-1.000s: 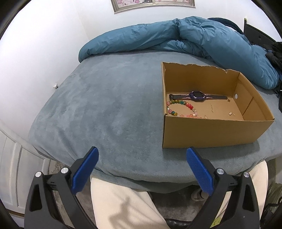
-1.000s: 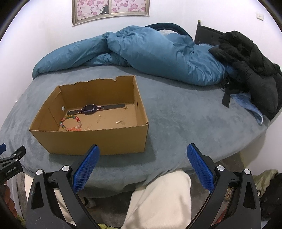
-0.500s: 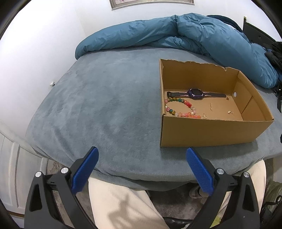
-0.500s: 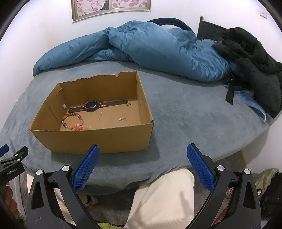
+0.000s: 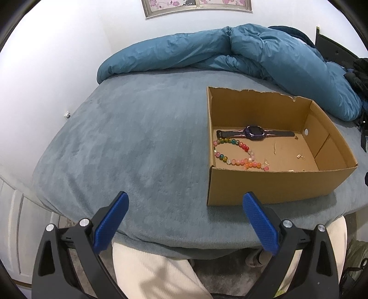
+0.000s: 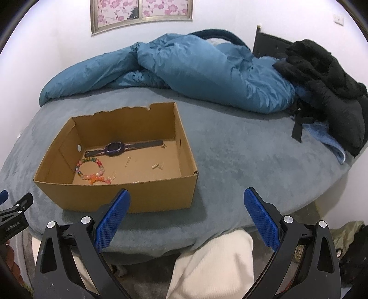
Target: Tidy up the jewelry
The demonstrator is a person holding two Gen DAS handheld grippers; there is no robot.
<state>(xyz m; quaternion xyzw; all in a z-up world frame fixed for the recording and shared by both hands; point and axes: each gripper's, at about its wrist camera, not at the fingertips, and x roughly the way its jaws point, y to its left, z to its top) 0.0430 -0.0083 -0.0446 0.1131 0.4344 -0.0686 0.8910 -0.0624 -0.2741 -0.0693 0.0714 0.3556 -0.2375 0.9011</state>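
An open cardboard box [image 5: 264, 188] [image 6: 128, 195] stands on the blue-grey bed. Inside lie a dark purple watch [image 5: 254, 133] [image 6: 114, 148], a coloured bead bracelet [image 5: 232, 151] [image 6: 92, 171] and some small gold pieces [image 5: 300, 156] [image 6: 157, 166]. My left gripper [image 5: 184, 220] is open and empty, held off the bed's near edge, left of the box. My right gripper [image 6: 186, 216] is open and empty, in front of the box's near right corner.
A crumpled blue duvet [image 5: 241, 50] [image 6: 184, 69] lies along the back of the bed. A black jacket [image 6: 326, 76] lies at the back right. The person's white-trousered leg [image 5: 156, 273] [image 6: 214, 264] is below the grippers. A framed picture [image 6: 141, 11] hangs on the wall.
Both grippers have risen and tipped forward a little, so the box's inside shows more fully. Both stay open; nothing in the box has moved.
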